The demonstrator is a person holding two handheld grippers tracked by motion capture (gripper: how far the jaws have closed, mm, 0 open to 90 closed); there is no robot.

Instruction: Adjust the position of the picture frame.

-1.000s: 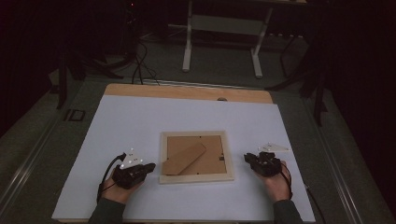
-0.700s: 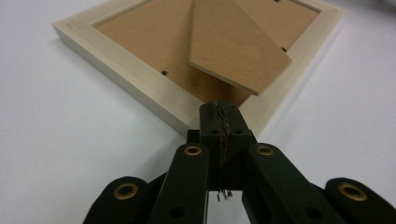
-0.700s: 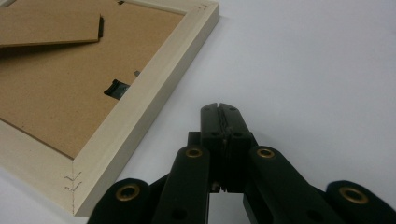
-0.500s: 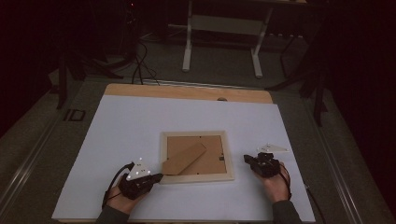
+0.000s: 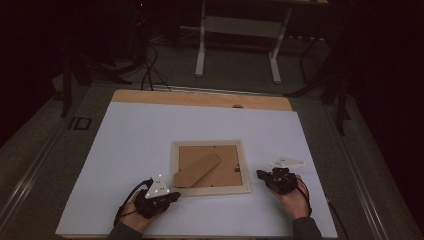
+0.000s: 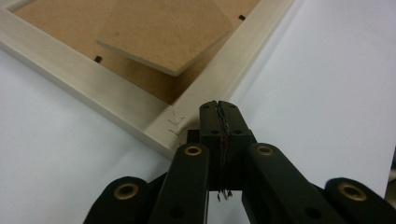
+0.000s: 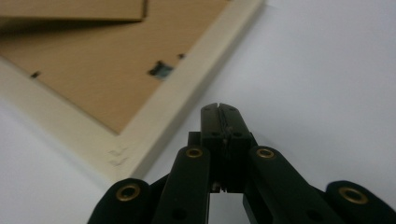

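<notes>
Two hand-held grippers, left and right, flank picture frame.

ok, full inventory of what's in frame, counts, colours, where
picture frame: 1, pale wood, lying back-up at the near centre of the table.
backing board: 1, brown, set inside the picture frame.
easel stand: 1, brown, a flap angled across the backing board.
table: 1, white top with a wooden far edge.
desk legs: 2 showing, white, on the floor beyond the table.
left gripper: 1, black, jaws closed, at the frame's near left corner.
right gripper: 1, black, jaws closed, off the frame's right side.
</notes>
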